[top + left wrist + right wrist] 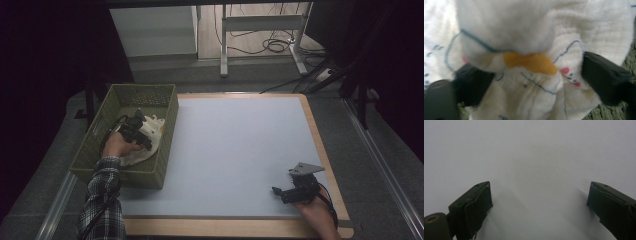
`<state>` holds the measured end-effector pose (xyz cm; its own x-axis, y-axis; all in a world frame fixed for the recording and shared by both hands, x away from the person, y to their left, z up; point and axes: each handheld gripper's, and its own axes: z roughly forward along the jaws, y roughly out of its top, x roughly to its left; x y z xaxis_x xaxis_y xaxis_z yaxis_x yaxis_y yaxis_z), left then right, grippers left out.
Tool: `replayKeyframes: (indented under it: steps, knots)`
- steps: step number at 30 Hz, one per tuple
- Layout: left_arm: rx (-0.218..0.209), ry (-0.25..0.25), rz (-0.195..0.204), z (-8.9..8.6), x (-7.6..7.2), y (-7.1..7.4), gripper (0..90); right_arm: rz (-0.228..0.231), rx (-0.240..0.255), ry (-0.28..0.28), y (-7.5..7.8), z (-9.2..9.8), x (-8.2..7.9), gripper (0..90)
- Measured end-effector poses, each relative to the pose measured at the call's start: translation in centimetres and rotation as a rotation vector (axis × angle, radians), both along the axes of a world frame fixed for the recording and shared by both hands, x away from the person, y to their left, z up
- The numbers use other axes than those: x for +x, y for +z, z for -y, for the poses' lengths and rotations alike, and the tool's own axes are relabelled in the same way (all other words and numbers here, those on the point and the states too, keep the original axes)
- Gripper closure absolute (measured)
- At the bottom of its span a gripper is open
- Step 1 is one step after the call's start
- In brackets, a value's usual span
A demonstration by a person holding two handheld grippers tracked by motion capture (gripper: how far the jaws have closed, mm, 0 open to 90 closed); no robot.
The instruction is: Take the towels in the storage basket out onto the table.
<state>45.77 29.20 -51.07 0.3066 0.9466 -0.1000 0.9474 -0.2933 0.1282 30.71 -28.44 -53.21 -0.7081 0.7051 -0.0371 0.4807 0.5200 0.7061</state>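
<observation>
Left hand-held gripper (141,131): positioned inside the olive-green woven basket (102,162), which stands at the left edge of the table (240,150). In the left gripper view its two black jaws stand fairly wide, one on each side of a bunched fold of white cloth (531,82). The cloth is soft and crinkled, printed with thin blue outlines, an orange patch and small pink marks. The fold lies between the jaws and both jaws sit against the fabric; whether the pads press it firmly cannot be told, as the cloth hides their inner faces. The basket's green weave shows at the lower right corner of that view, beneath the cloth. In the high view the cloth (150,137) lies heaped in the basket, under and beside the gripper.

Right hand-held gripper (285,194): rests low at the near right corner of the table, well apart from the basket. In the right gripper view its jaws are spread wide with nothing between them, the pale grey table surface beyond.
</observation>
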Motion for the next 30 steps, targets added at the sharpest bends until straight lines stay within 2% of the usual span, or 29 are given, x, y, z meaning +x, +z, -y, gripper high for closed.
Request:
replayKeyframes:
  steps: [2,3,4,6,7,8,12,16,21,24,27,30]
  knots:
    - [-0.004,0.003,0.006,0.0,-0.2,0.1,27.7,0.0,0.0,0.0,0.0,0.0,0.0,5.9]
    - [0.0,0.0,0.017,0.0,-0.3,0.4,34.0,0.0,0.0,0.0,0.0,0.0,0.0,5.9]
    - [0.02,0.001,0.028,-0.2,-0.5,0.5,48.3,0.0,0.0,0.0,0.0,0.0,0.0,5.9]
    - [0.009,0.012,0.033,-0.4,-0.6,0.6,59.8,0.0,0.0,0.0,0.0,0.0,0.0,5.9]
    - [-0.004,0.011,0.034,-0.5,-0.6,0.7,68.6,0.0,0.0,0.0,0.0,0.0,0.0,5.9]
    - [-0.004,0.013,0.034,-0.5,-0.6,0.7,72.2,0.0,0.0,0.0,0.0,0.0,0.0,5.9]
    - [-0.035,0.036,0.034,-1.0,-0.6,0.8,77.9,0.0,0.0,0.0,0.0,0.0,0.0,5.9]
    - [-0.048,0.035,0.059,-1.1,-0.7,1.2,79.0,0.0,0.0,0.0,0.0,0.0,0.0,5.9]
    - [-0.115,0.047,0.132,-1.6,-1.0,2.1,79.0,0.0,0.0,0.0,0.0,0.0,0.0,5.9]
    - [-0.161,0.055,0.162,-2.0,-1.3,2.5,78.9,0.0,0.0,0.0,0.0,0.0,0.0,5.9]
    - [-0.186,0.058,0.193,-2.4,-1.8,2.9,78.6,0.0,0.0,0.0,0.0,0.0,0.0,5.9]
    - [-0.218,0.063,0.24,-2.8,-2.3,3.7,78.6,0.0,0.0,0.0,0.0,0.0,0.0,5.9]
